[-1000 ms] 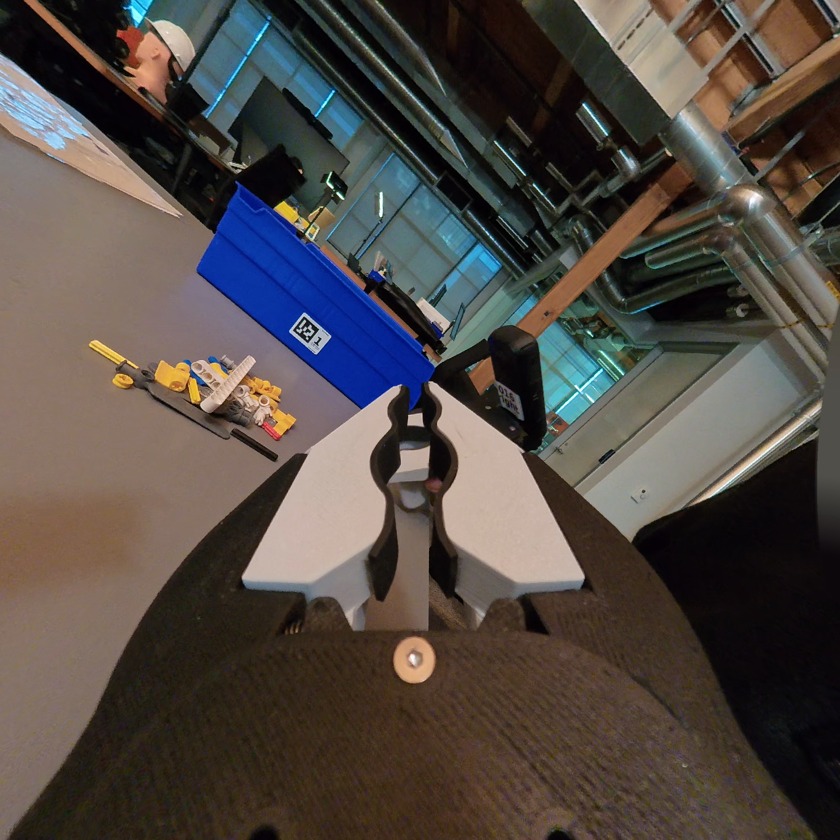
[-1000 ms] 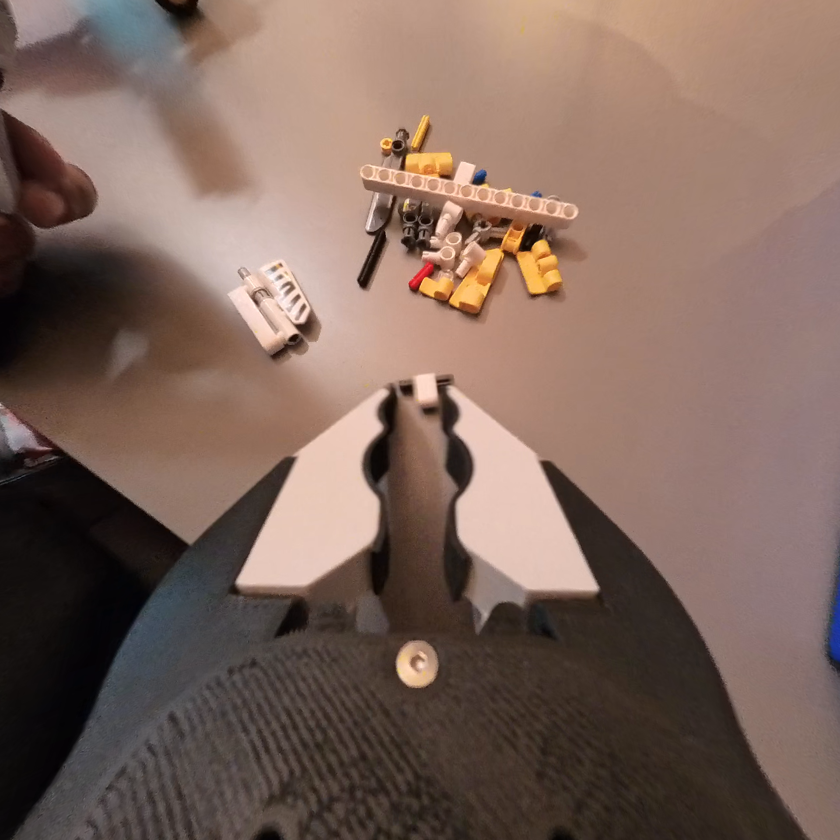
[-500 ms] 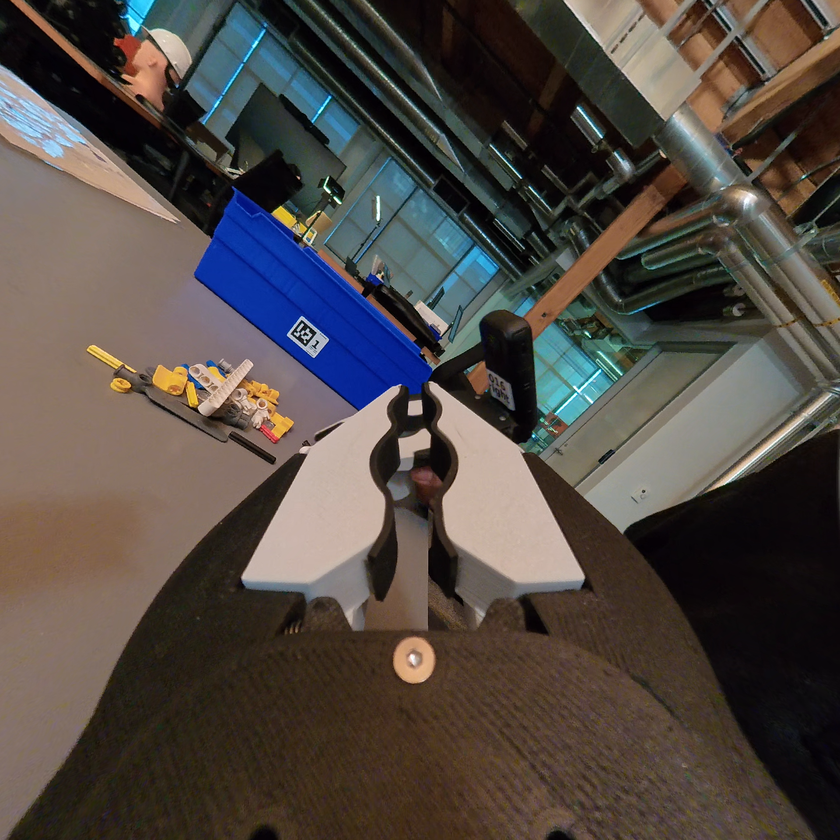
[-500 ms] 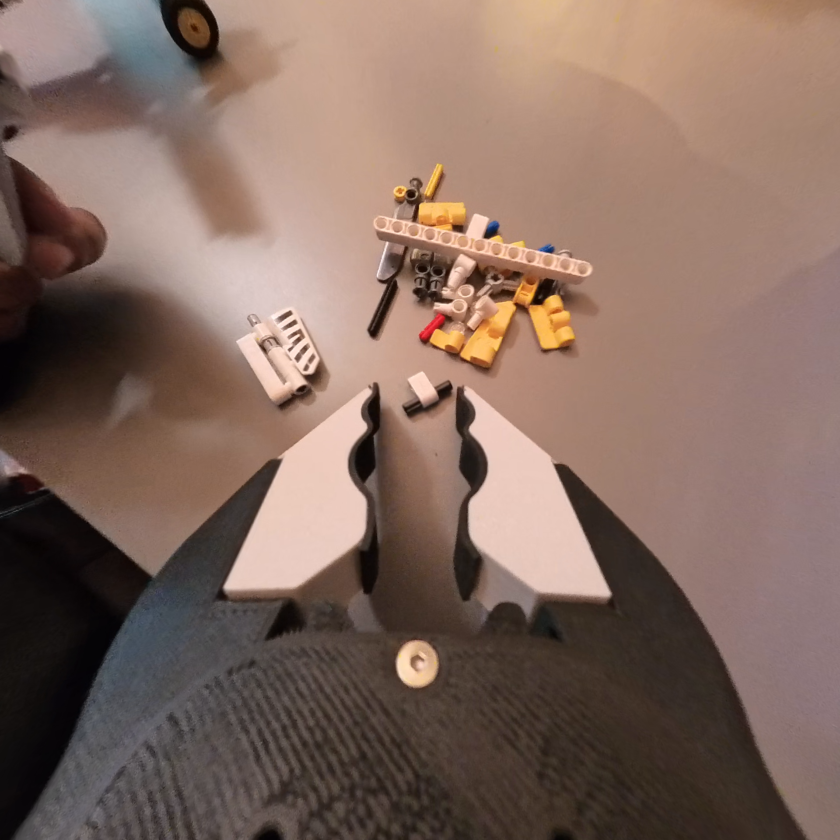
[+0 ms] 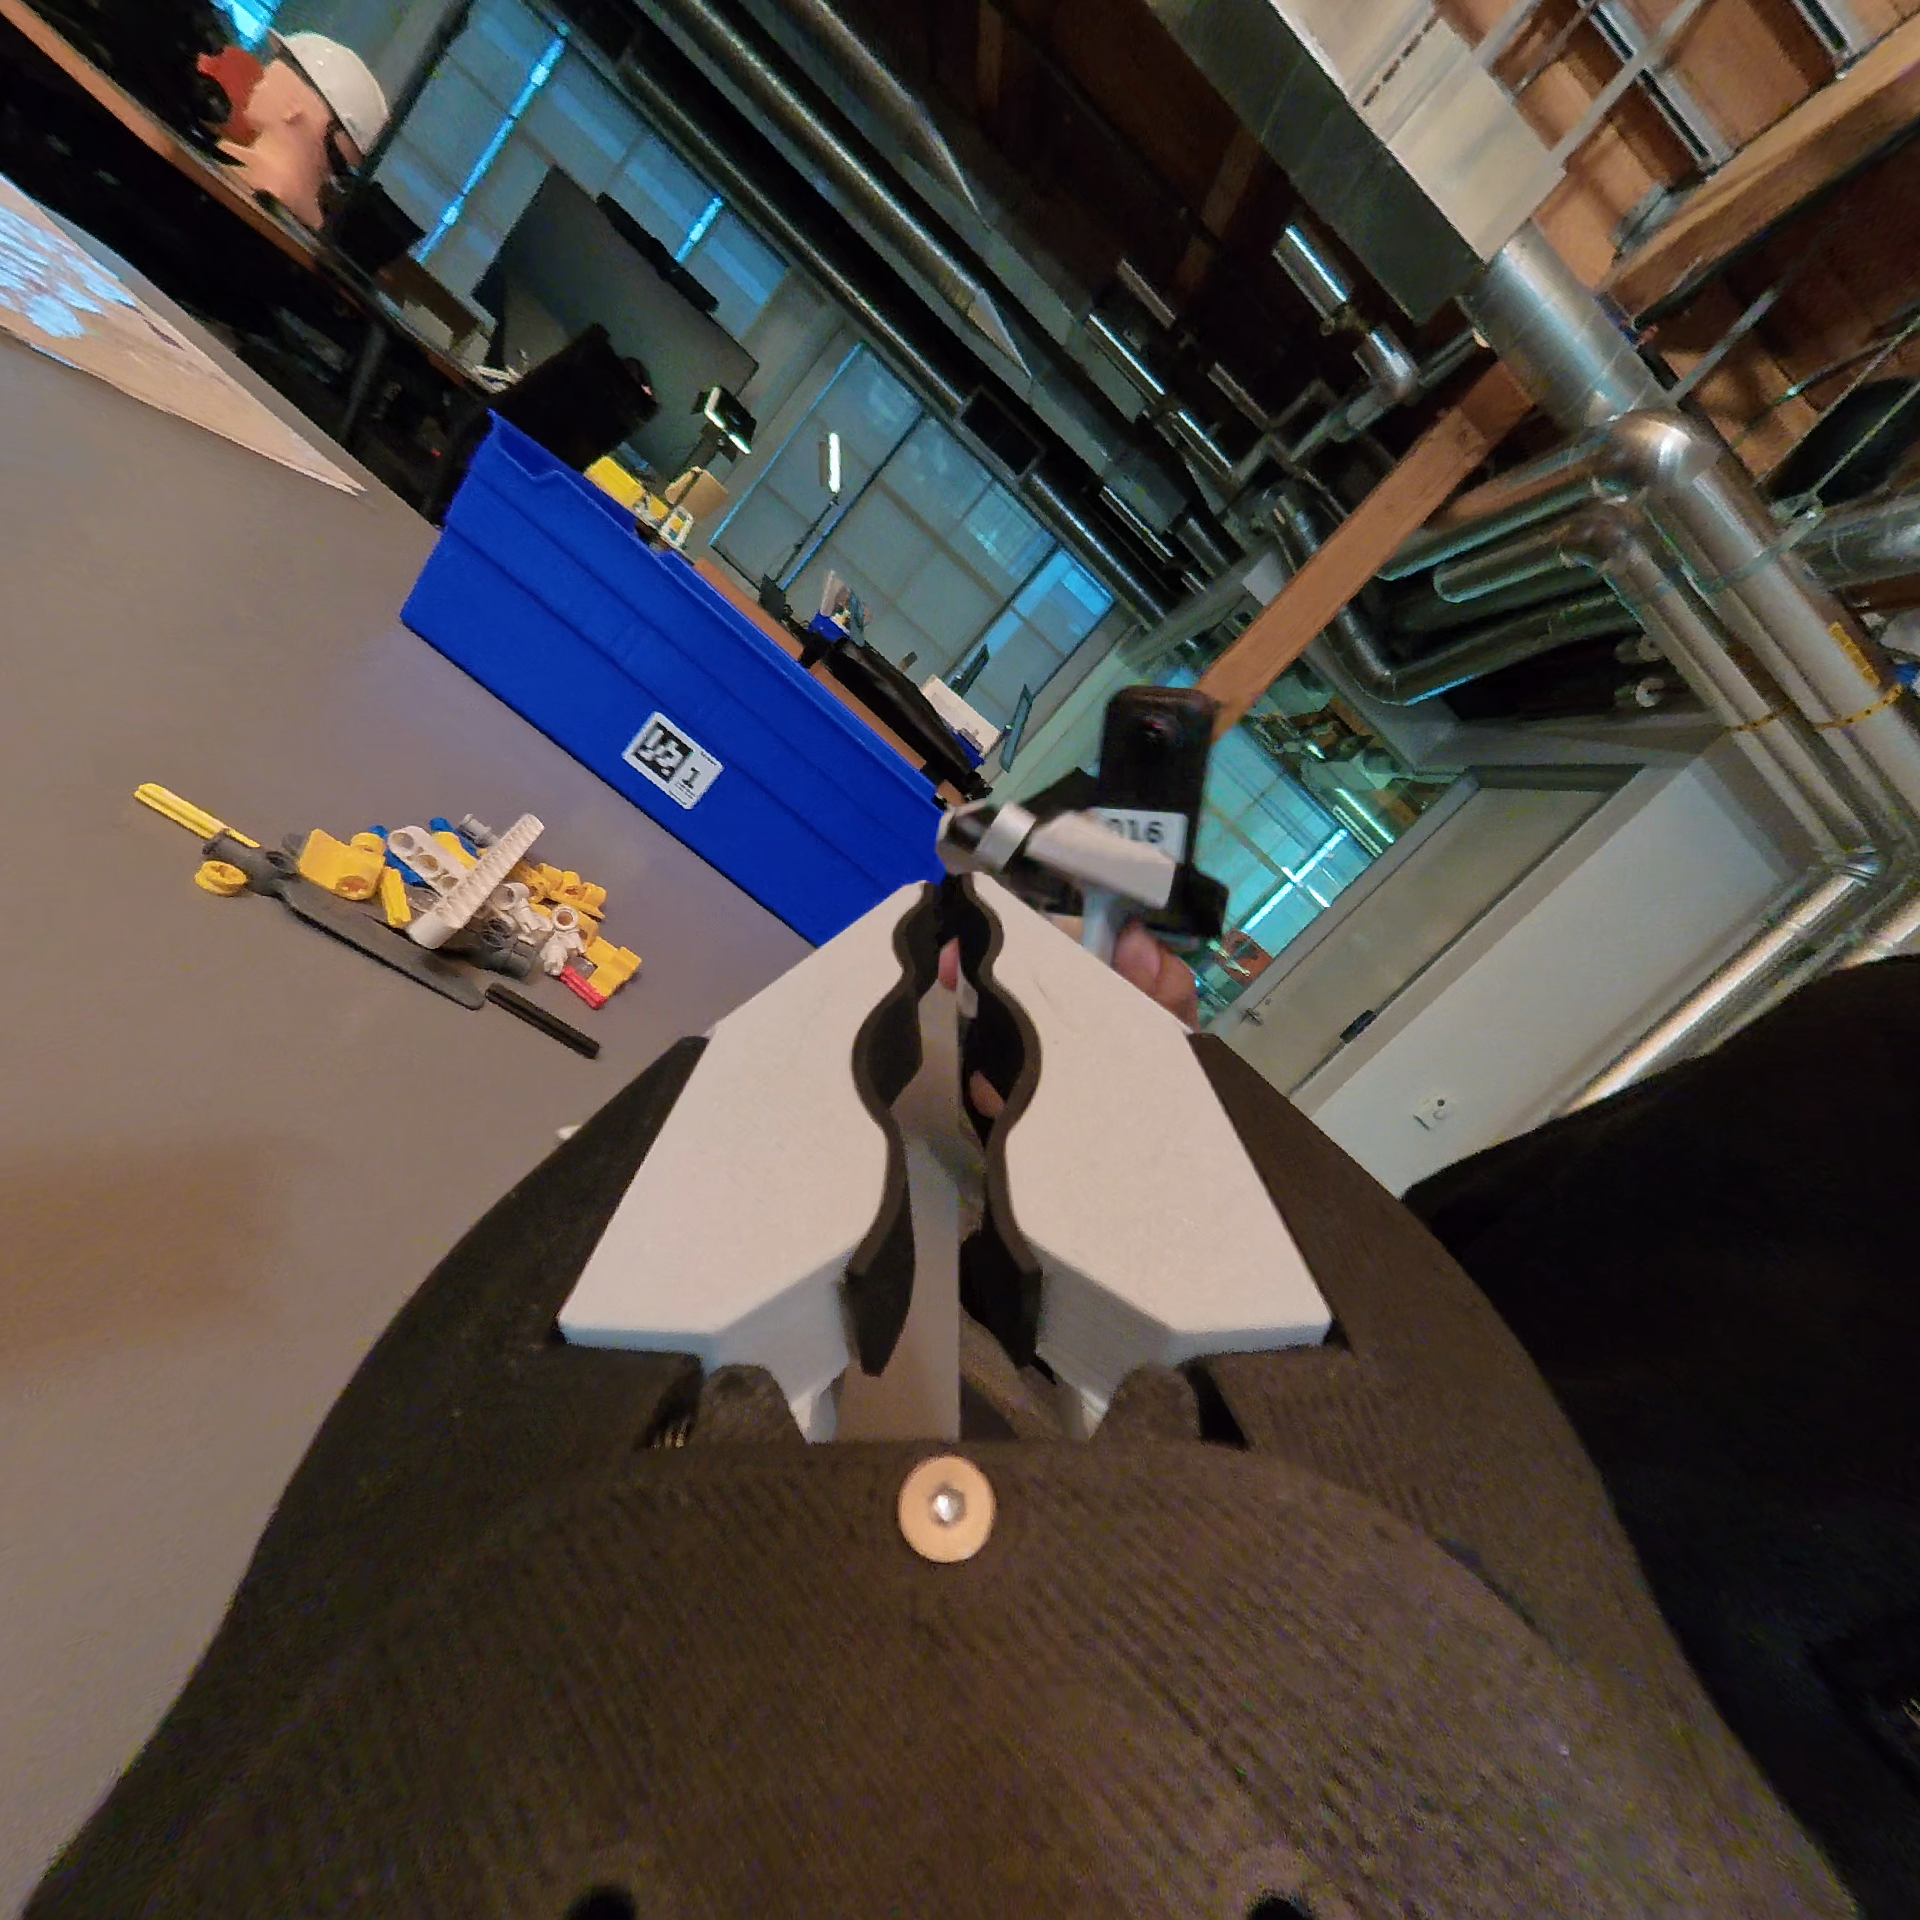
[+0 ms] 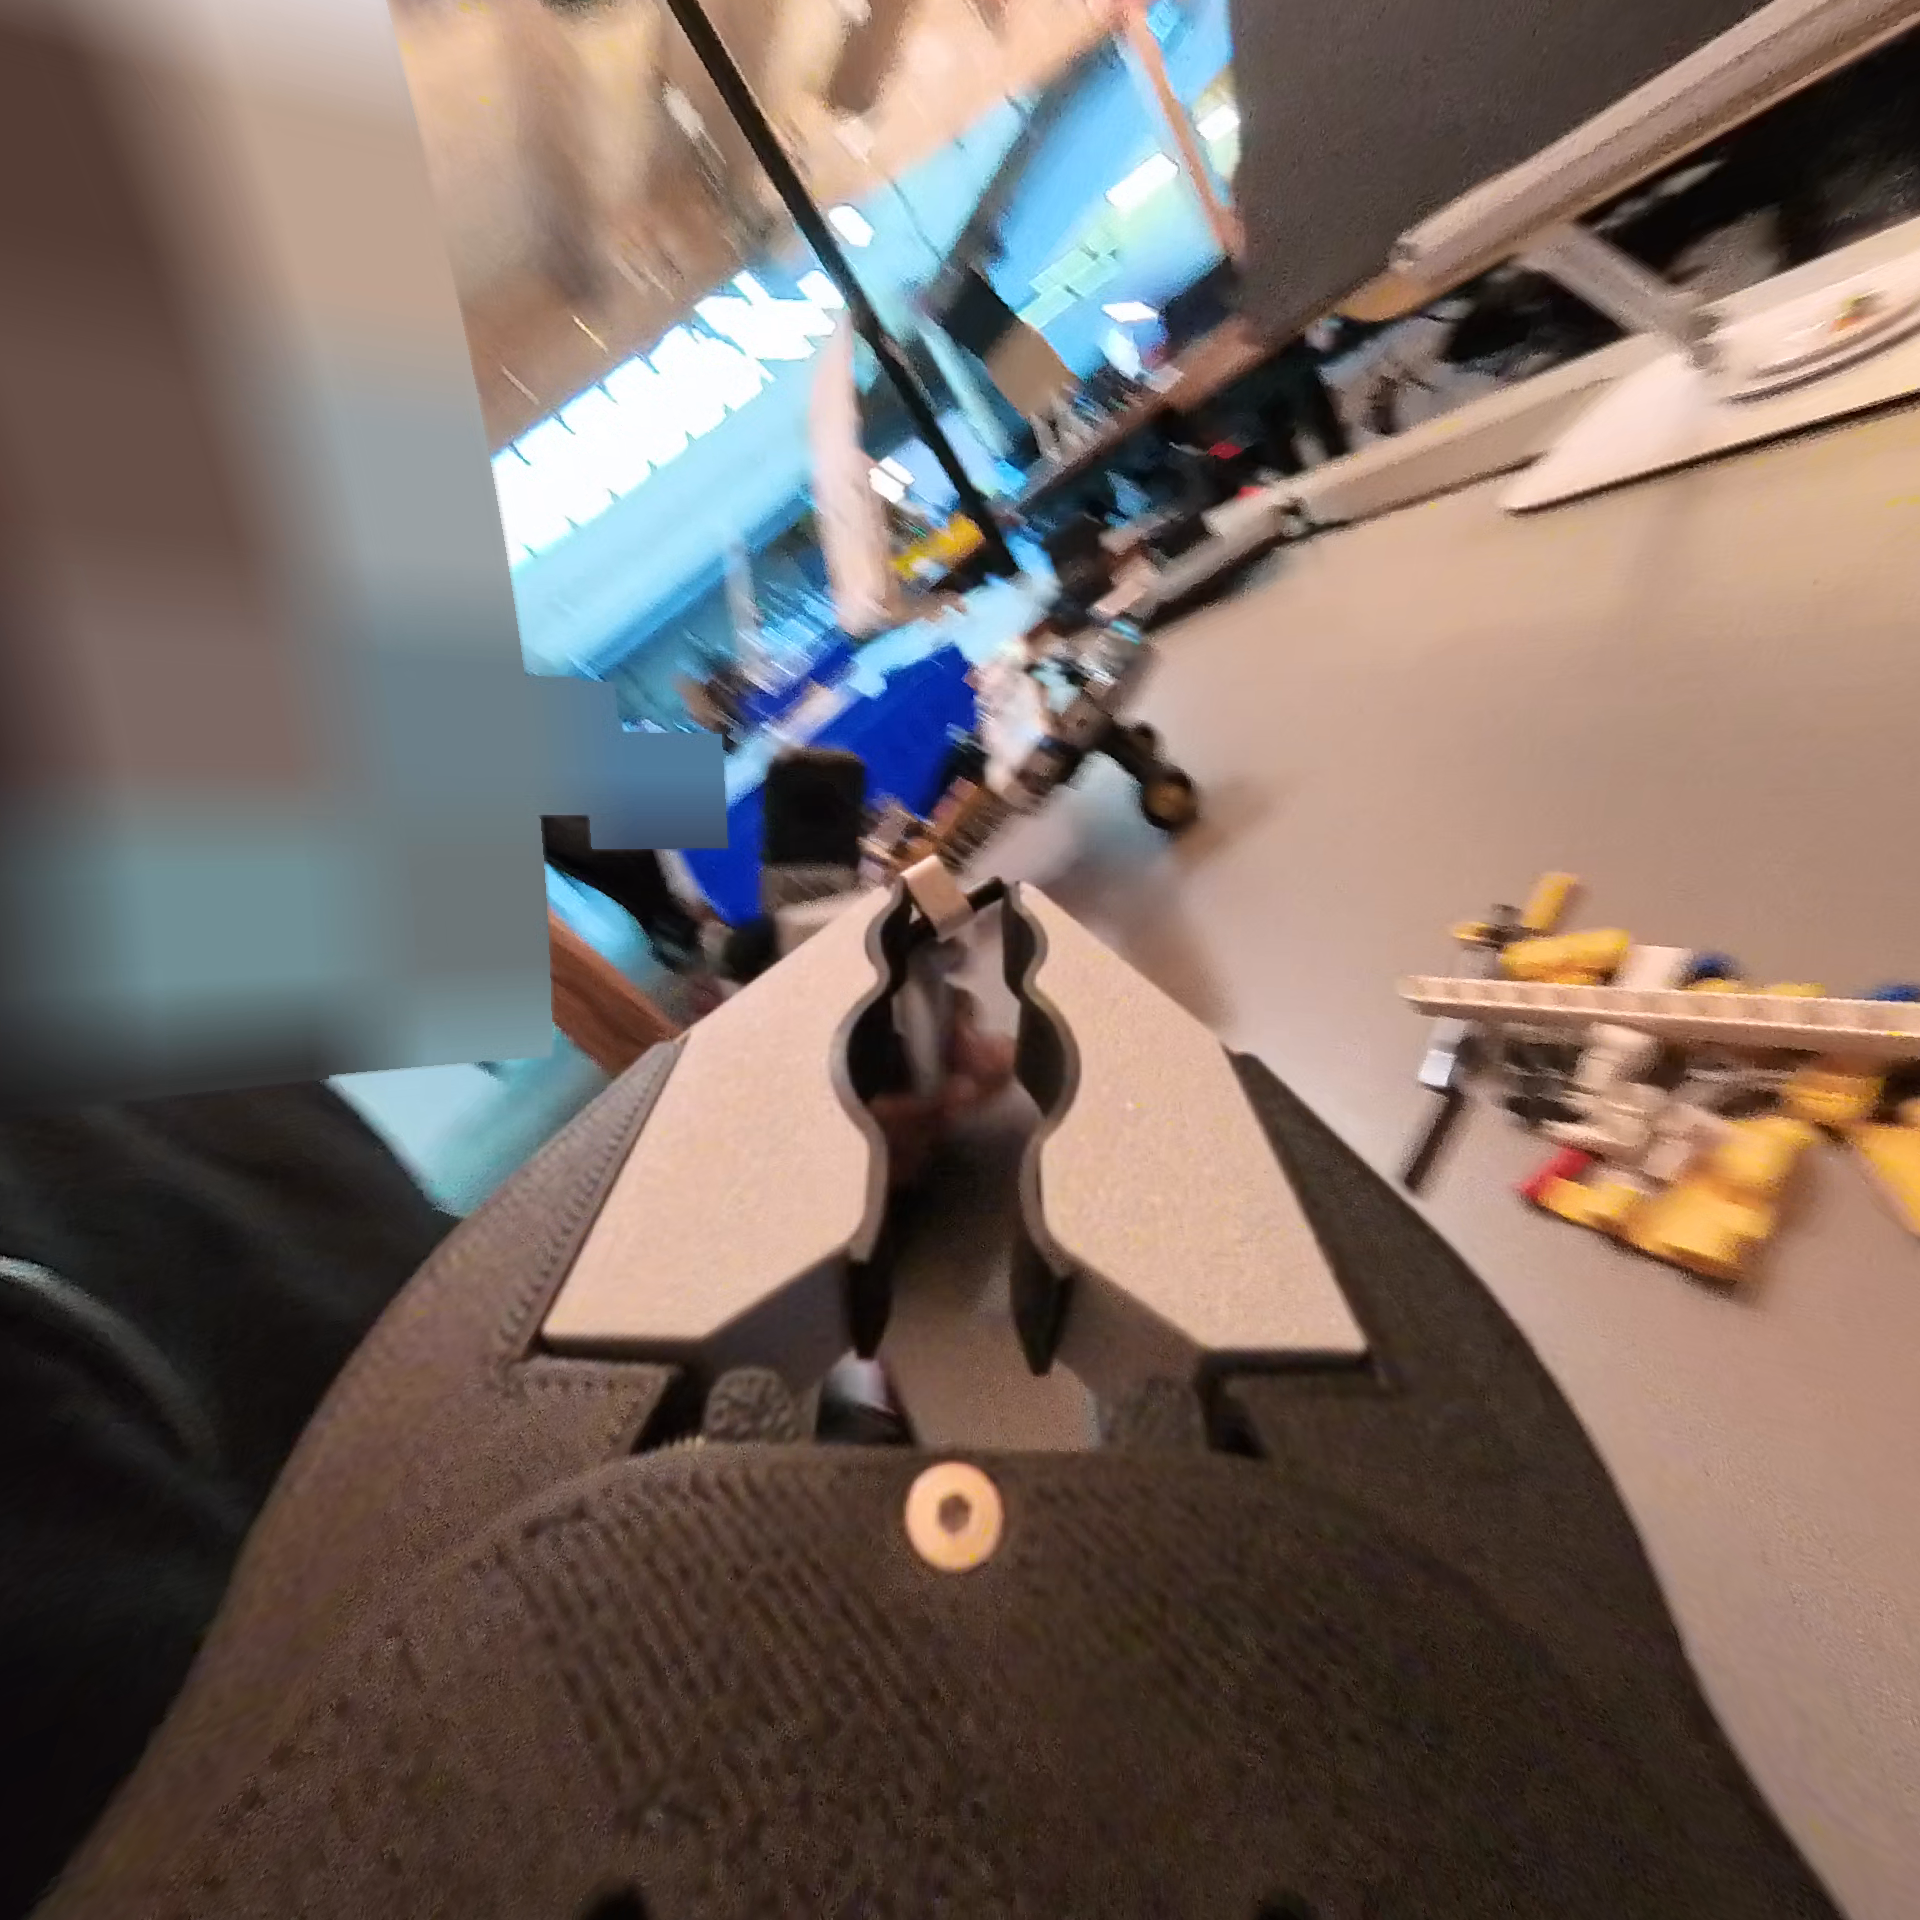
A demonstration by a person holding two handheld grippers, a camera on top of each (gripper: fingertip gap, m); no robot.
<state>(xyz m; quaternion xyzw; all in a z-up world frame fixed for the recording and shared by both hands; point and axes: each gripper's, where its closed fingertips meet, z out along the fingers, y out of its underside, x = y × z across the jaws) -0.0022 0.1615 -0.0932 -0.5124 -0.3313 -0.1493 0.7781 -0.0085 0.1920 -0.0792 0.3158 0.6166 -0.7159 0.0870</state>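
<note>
My left gripper is shut, with nothing showing between its pads, and is raised above the grey table. My right gripper is shut on a small white sleeve with a black pin, held crosswise at its fingertips. In the left wrist view the right gripper comes in from the right, and its white-and-black piece hangs just above my left fingertips. A pile of yellow, white, grey and blue building pieces lies on the table; it also shows, blurred, in the right wrist view.
A blue bin stands behind the pile. A white sheet lies at the table's far left. In the right wrist view a wheeled model stands on the table, and a person's dark sleeve is at the left. My right fingertips sit around 4 cm from my left ones.
My right gripper let the white-and-black piece down on the table, opened, shut on it again, then lifted it and swung up toward my left gripper. The left gripper stayed shut and barely moved.
</note>
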